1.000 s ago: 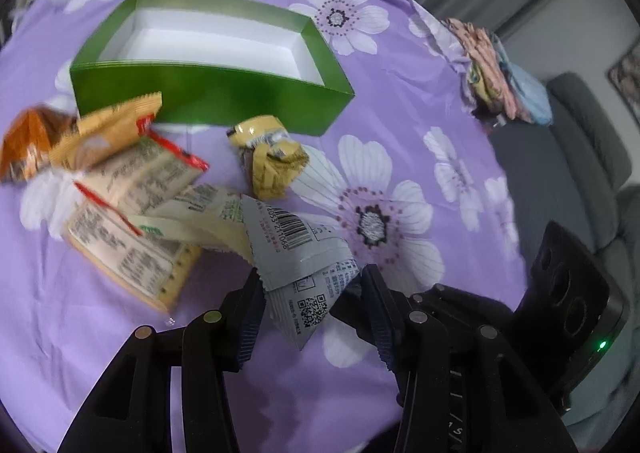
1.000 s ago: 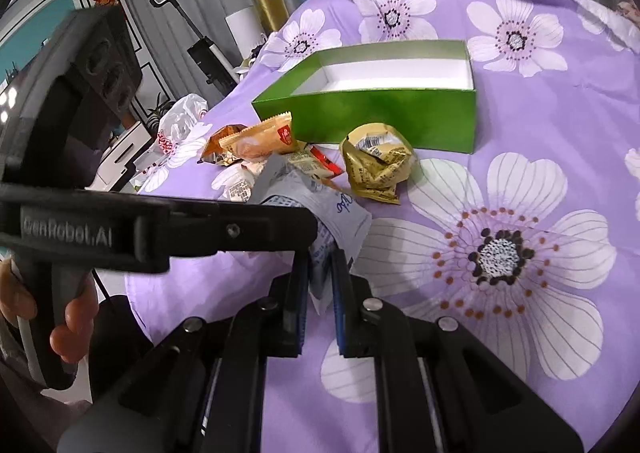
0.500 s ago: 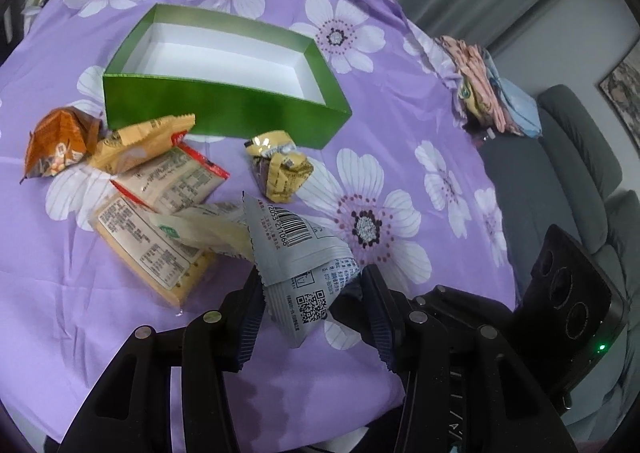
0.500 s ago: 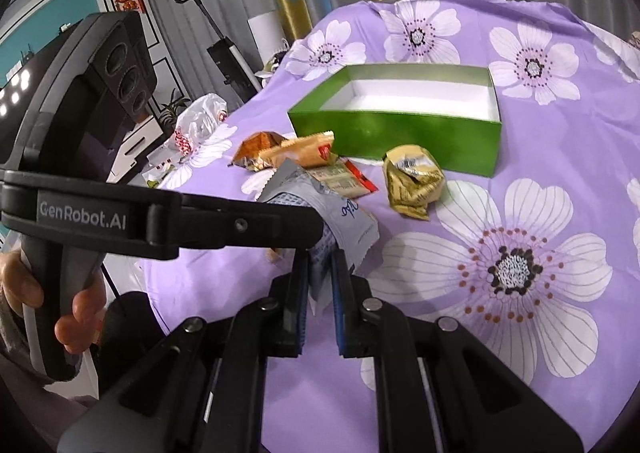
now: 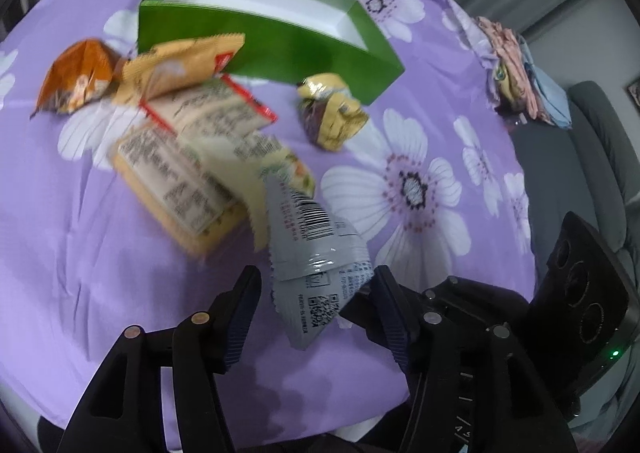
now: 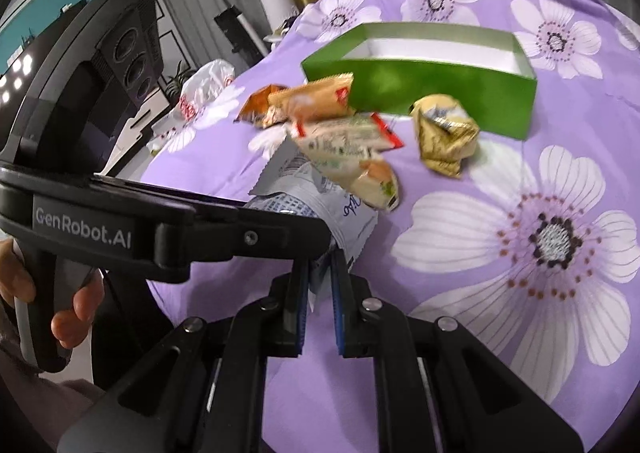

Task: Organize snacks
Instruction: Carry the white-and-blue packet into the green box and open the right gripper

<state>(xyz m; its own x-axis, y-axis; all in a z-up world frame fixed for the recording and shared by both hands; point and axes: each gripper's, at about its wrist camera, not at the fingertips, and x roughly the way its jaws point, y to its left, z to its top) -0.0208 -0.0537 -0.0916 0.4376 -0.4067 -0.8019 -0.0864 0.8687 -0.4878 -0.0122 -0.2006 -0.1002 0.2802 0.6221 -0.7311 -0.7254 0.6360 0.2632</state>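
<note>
**Grey packet pinched by the right claw, between the spread left fingers**

A purple flowered tablecloth [image 5: 100,273] covers the table. Toward its far side stands an open green box [image 5: 280,49] with a white inside. In front of the box lies a loose heap of snack packets [image 5: 192,157]; an orange packet [image 5: 76,77] sits at the heap's left end and a crumpled gold packet [image 5: 332,117] lies apart to the right, close to the box wall.

The grey packet [image 5: 316,265] hangs nearest, its lower corner in the gap of the left gripper [image 5: 316,309], whose fingers stand wide apart, the packet lying close against the right-hand finger. The right gripper [image 6: 320,293] is clamped on the grey packet's edge.
</note>
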